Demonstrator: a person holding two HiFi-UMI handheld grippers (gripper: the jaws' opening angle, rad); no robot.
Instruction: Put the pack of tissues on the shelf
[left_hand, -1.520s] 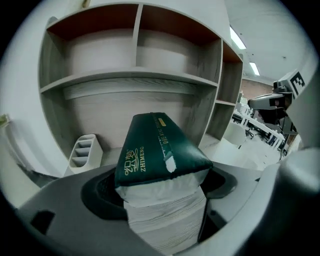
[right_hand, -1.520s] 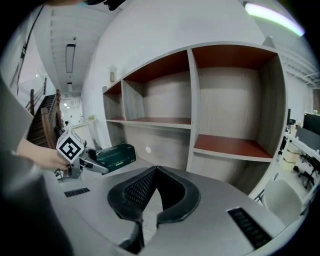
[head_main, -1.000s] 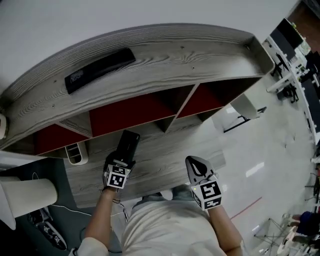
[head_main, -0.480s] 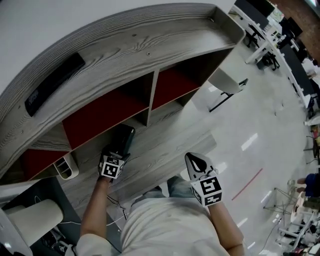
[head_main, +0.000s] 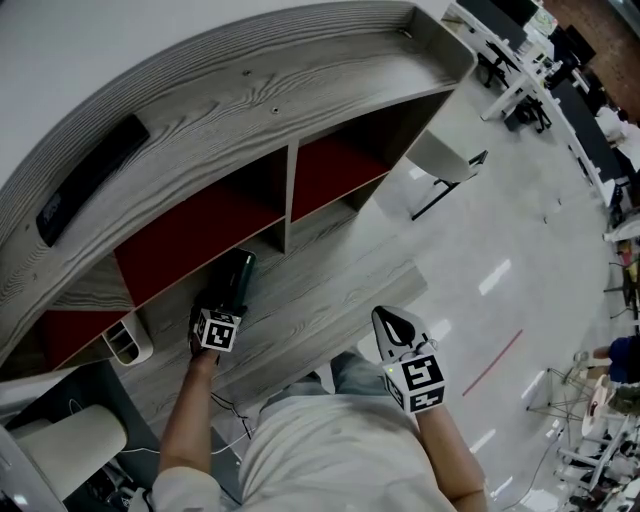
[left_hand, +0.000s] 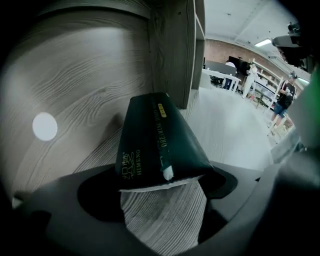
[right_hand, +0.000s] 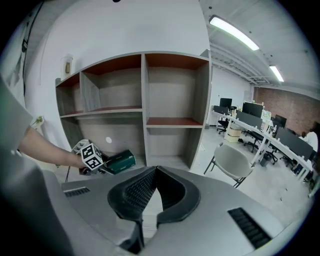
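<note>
The pack of tissues (left_hand: 152, 140) is dark green with gold print. My left gripper (left_hand: 160, 186) is shut on its near end. In the head view the pack (head_main: 238, 275) points into the lower compartment of the grey wooden shelf (head_main: 290, 200), ahead of the left gripper (head_main: 230, 298). From the right gripper view the pack (right_hand: 120, 161) is low at the mouth of the bottom left compartment of the shelf (right_hand: 145, 120); whether it rests on the board I cannot tell. My right gripper (right_hand: 152, 175) is shut and empty, held back near the person's body (head_main: 395, 330).
A black bar (head_main: 90, 180) lies on the shelf's top. A white bin (head_main: 125, 345) stands left of the shelf. A grey chair (right_hand: 232, 165) stands to the right of the shelf, with office desks (right_hand: 250, 125) further back.
The left gripper has carried the pack forward, deeper toward the lower compartment. The head view has swung, so the shelf sits more to the left. The right gripper has hardly moved.
</note>
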